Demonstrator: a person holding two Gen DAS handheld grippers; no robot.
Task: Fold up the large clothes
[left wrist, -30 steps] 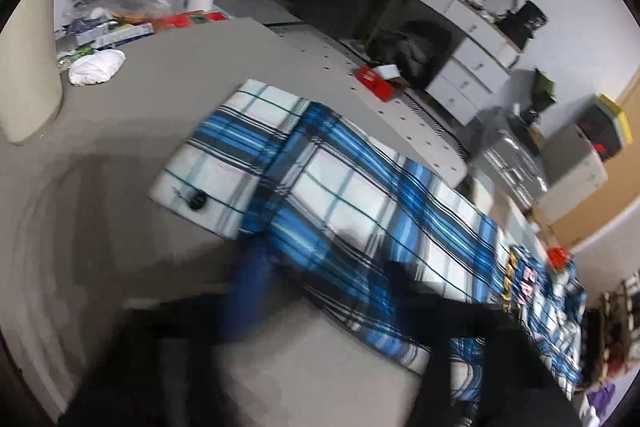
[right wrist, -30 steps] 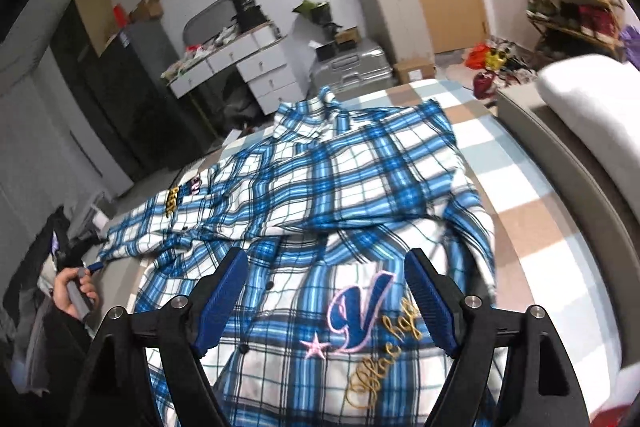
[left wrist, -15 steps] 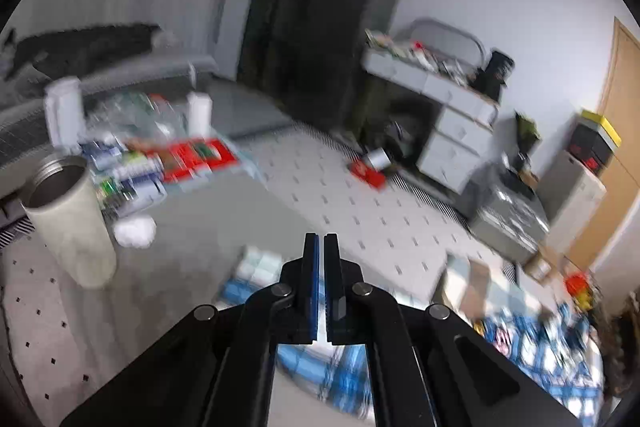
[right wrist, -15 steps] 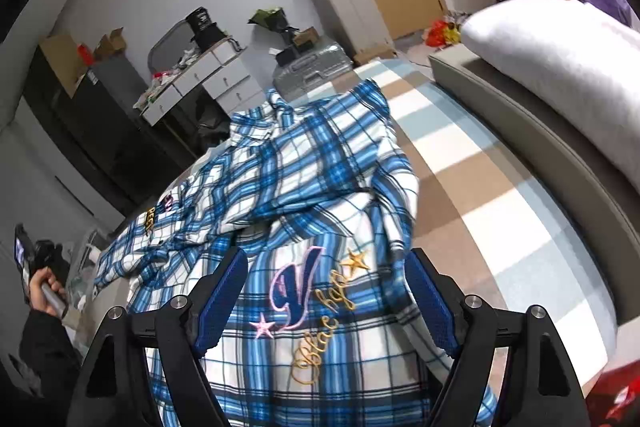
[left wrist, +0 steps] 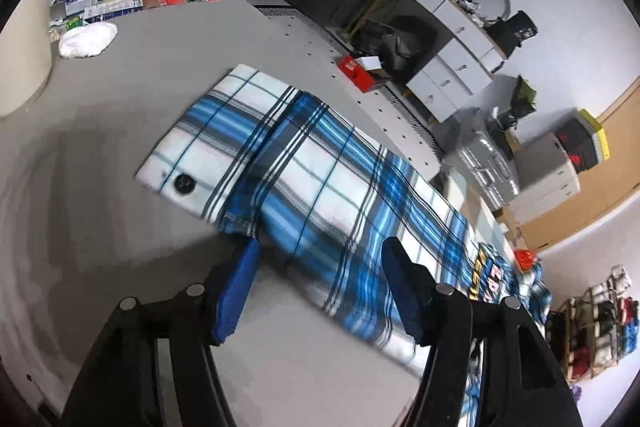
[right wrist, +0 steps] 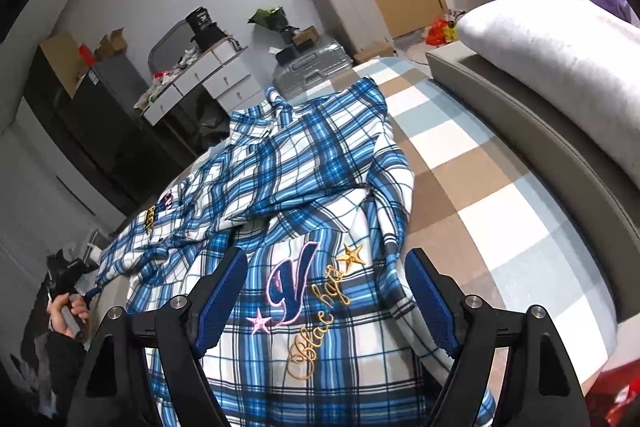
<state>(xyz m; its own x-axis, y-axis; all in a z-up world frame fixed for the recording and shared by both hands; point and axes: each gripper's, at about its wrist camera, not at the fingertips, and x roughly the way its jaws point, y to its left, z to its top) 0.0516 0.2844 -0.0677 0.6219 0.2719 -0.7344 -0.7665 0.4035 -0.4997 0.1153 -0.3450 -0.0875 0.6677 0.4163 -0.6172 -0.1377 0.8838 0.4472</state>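
The plaid shirt point(right wrist: 304, 187) lies spread over a checked bed point(right wrist: 500, 195), its sleeve point(left wrist: 304, 167) stretched flat across a grey counter point(left wrist: 120, 107). The left gripper point(left wrist: 320, 267) hangs low over the sleeve, jaws wide open, one blue pad point(left wrist: 240, 279) touching the sleeve's edge. The right gripper point(right wrist: 324, 291) hovers above the embroidered chest, jaws wide open, holding nothing. A white cloth point(left wrist: 88, 39) sits at the counter's far side.

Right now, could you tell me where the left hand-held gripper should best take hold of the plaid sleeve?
Probably at the sleeve's near edge behind the buttoned cuff. The left hand-held gripper is open there, and the sleeve lies flat, so slide one finger under.
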